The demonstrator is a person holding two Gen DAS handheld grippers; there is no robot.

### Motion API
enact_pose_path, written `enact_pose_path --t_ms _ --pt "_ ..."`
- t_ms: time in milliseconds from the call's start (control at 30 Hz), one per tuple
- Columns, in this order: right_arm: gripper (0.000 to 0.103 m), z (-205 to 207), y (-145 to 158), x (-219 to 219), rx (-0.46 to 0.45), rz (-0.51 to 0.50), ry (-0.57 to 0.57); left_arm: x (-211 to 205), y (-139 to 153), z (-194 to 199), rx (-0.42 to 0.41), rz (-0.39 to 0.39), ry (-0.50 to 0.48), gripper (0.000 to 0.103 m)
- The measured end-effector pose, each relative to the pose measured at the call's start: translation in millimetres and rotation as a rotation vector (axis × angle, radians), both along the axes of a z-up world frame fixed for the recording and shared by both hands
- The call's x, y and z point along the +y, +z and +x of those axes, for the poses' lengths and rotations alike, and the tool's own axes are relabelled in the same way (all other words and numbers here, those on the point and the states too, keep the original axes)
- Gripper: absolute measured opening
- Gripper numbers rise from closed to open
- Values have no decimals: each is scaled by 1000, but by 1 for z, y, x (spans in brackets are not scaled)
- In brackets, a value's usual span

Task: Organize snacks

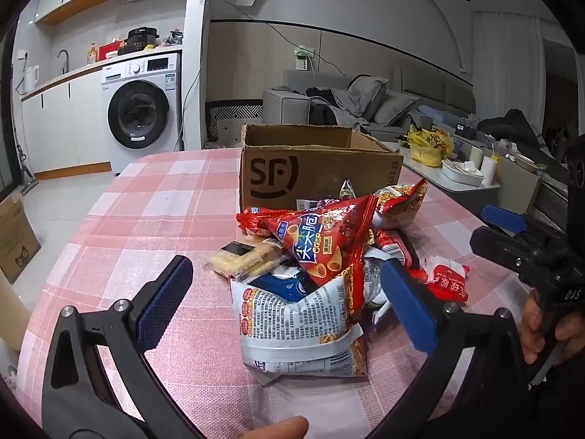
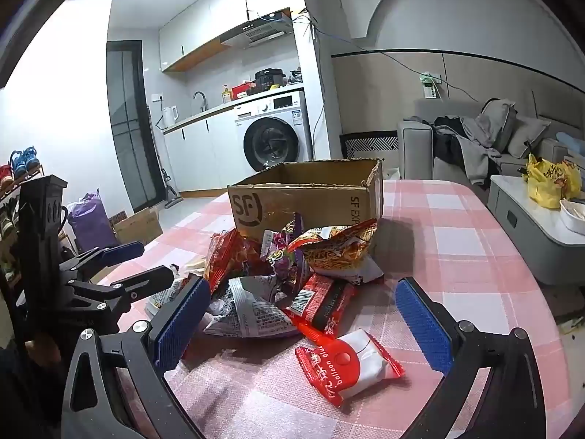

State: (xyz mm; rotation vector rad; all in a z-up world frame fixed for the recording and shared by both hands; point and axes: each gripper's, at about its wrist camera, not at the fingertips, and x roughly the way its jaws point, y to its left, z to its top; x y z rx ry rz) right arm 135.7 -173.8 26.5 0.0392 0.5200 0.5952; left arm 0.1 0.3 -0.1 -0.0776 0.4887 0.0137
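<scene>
Centrally on pink checked table (image 1: 146, 197): open SF cardboard box (image 1: 310, 168), snack pile (image 1: 314, 256) touching its front, balloon gum packet (image 2: 347, 364) apart nearest; left gripper (image 1: 289, 303) fingers spread around pile, right gripper (image 2: 314, 325) fingers spread, empty

Both wrist cameras looked low and close across the table (image 1: 146, 197) at the snack pile (image 1: 310, 256), facing the box (image 2: 303, 201). Both shared the pile, box, washer (image 2: 272, 139) and sofa (image 1: 365, 106).
</scene>
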Motion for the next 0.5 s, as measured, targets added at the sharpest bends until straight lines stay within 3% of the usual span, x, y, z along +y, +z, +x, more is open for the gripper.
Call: enact_pose_path --t_ms 500 --pt "103 2 -2 -1 -1 -4 6 0 0 0 6 -7 1 102"
